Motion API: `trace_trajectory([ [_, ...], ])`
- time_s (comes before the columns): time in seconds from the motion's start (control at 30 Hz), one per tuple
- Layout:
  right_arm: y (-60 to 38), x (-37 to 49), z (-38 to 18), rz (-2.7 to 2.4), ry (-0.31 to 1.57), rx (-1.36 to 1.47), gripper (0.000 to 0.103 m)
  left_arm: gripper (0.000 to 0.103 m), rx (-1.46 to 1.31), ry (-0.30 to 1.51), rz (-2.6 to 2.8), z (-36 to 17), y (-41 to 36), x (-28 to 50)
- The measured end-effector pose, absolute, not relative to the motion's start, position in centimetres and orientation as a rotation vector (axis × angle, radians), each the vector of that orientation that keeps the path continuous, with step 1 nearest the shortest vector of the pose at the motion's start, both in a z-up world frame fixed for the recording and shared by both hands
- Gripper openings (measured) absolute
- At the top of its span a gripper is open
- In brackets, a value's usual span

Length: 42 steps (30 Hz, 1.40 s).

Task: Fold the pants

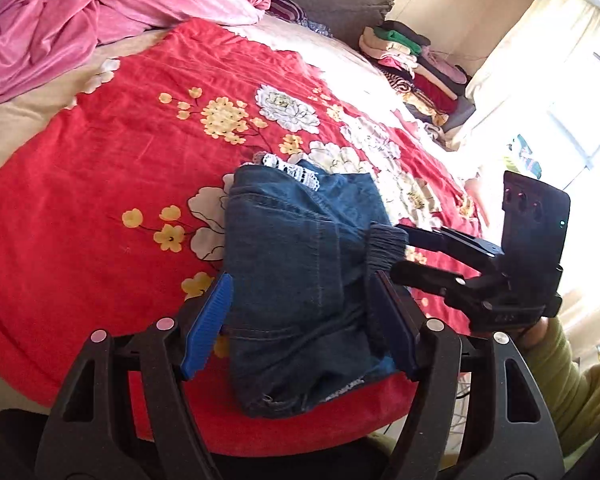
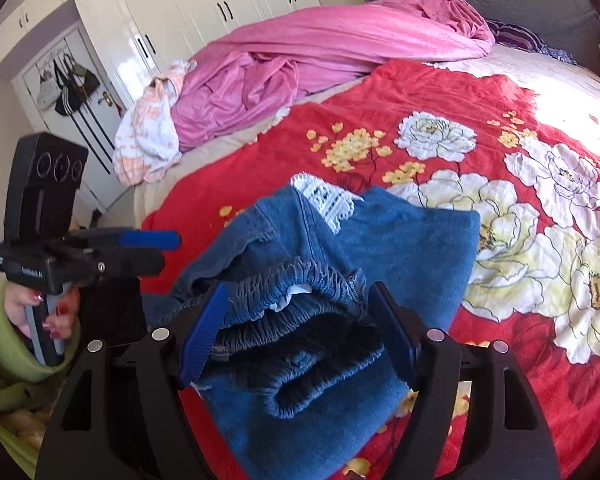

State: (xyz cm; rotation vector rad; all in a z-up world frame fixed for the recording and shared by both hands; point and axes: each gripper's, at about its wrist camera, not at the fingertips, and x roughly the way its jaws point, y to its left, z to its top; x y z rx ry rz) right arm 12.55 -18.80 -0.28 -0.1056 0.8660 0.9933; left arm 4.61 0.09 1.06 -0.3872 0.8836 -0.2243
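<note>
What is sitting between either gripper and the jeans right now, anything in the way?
Nothing visible. The folded jeans lie between the open fingers of the left gripper, and their elastic waistband lies between the right gripper fingers.

Both wrist views close, angled down; share folded jeans [image 1: 300,264], bedspread [image 2: 480,92].

The pants [image 1: 300,280] hide their own legs — folded under, out of sight.

Folded pants [image 2: 340,280] between gripper [image 2: 300,332] jaws
</note>
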Motion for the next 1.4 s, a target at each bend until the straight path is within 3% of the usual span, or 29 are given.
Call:
trace_trajectory([
  [0.33, -20.4, 11.1, -3.7, 0.854, 0.932, -0.263, 0.071, 0.062, -0.203, 0.967, -0.204, -2.0, -3.5, 4.4],
  [0.7, -21.1, 13.5, 1.1, 0.904, 0.855, -0.041, 0.072, 0.062, -0.25, 0.913, -0.198, 0.6, -1.4, 2.3],
  [0.87, -17.2, 15.9, 1.6, 0.903, 0.883, -0.129, 0.07, 0.061, -0.226, 0.991, -0.198, -1.1, -2.4, 2.3],
  [1.0, -14.2, 17.4, -0.7, 0.914, 0.98, -0.203, 0.06, 0.061, -0.245, 1.045, -0.201, -2.7, -2.6, 2.1],
  [1.07, -13.2, 17.3, -1.7, 0.933, 1.006, -0.245, 0.045, 0.061, -0.247, 1.05, -0.208, -2.9, -2.7, 1.9],
  [1.1, -12.9, 17.1, -2.2, 0.956, 1.017, -0.246, 0.029, 0.061, -0.249, 1.05, -0.21, -2.9, -2.7, 1.8],
  [1.13, -12.8, 16.9, -2.4, 0.992, 1.021, -0.228, 0.021, 0.061, -0.251, 1.051, -0.212, -2.9, -2.7, 1.8],
  [1.2, -13.0, 16.6, -2.2, 0.999, 0.993, -0.219, 0.019, 0.061, -0.255, 1.05, -0.215, -2.9, -2.6, 1.8],
  [1.23, -13.1, 16.5, -2.1, 0.982, 0.977, -0.229, 0.009, 0.061, -0.256, 1.05, -0.216, -3.0, -2.6, 1.8],
  [1.4, -12.8, 17.5, -1.7, 0.941, 0.967, -0.239, 0.009, 0.061, -0.259, 1.048, -0.217, -3.0, -2.6, 1.7],
])
